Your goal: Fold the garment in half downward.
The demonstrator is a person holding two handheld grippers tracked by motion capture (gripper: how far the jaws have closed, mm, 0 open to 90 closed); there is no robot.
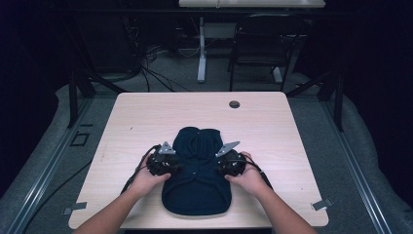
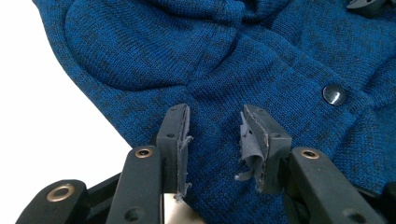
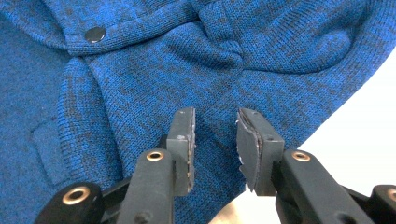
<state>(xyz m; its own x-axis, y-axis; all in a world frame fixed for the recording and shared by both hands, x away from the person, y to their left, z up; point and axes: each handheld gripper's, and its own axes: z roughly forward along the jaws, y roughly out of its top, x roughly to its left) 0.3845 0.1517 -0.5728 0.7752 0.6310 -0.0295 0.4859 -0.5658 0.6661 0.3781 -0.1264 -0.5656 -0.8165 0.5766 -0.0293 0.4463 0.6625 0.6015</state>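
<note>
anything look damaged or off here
Yes: the pad lining on the left gripper is frayed, grey strips peeling off its fingers. The right gripper pad edge looks ragged too. The blue knit sweater looks intact, lying folded on the table.

A dim lab or office: pale wooden surface point(image 1: 146, 117) on grey carpet point(image 1: 165, 73), cables point(image 1: 146, 58) at eleven o'clock, chair point(image 1: 260, 44) and desk leg point(image 1: 201, 48) at twelve.

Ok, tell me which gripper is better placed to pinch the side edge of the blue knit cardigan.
Right, narrowly. The right gripper has its open jaws straddling the cardigan at its side edge. The left gripper, also open, sits further in over the knit, with the edge outside its jaws.
</note>
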